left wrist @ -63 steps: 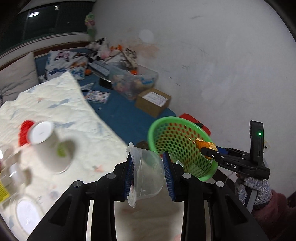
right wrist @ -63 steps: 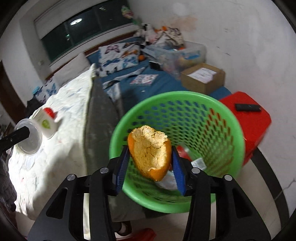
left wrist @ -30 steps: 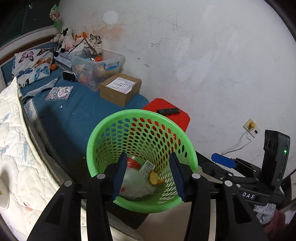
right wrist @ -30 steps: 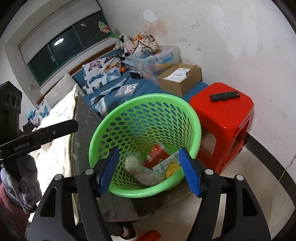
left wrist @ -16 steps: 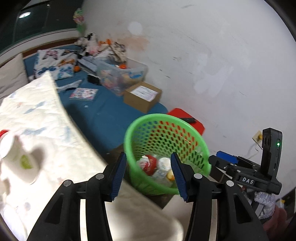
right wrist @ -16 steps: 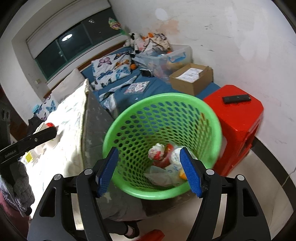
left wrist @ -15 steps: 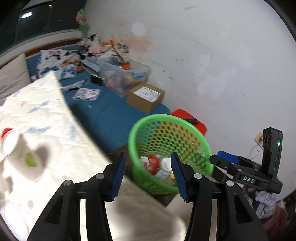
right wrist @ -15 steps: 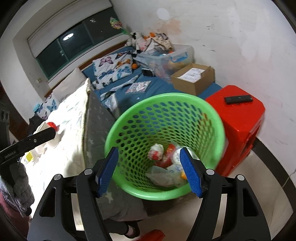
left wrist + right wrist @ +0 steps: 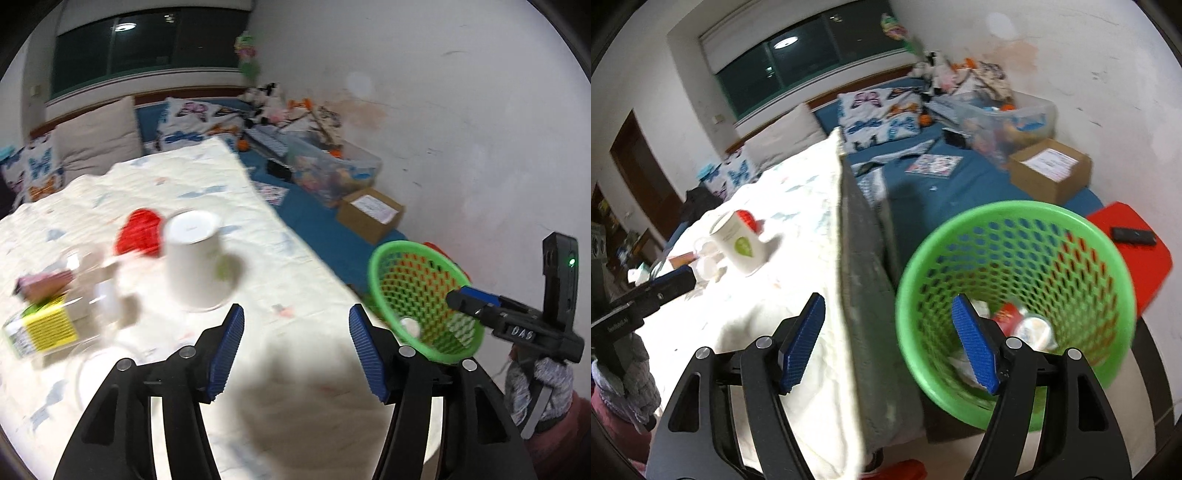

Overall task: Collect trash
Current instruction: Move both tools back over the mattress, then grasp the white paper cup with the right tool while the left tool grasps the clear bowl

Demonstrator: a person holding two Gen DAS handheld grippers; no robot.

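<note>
A white wall (image 9: 461, 110), stained and scuffed, ran along the right. A dark window (image 9: 812, 62) reflected a ceiling lamp. Under it lay a bed with a blue sheet (image 9: 960, 181) and butterfly pillows (image 9: 879, 114). A clear storage bin (image 9: 1008, 114) and a cardboard box (image 9: 1049, 170) sat on the sheet. A red stool (image 9: 1137, 251) stood by the wall. A brown door (image 9: 642, 166) showed at left.

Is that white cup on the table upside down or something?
Yes. The white cup stands upside down on the cloth-covered table, flat bottom up, beside a red lid. The picture is blurry, so finer detail is unclear.
</note>
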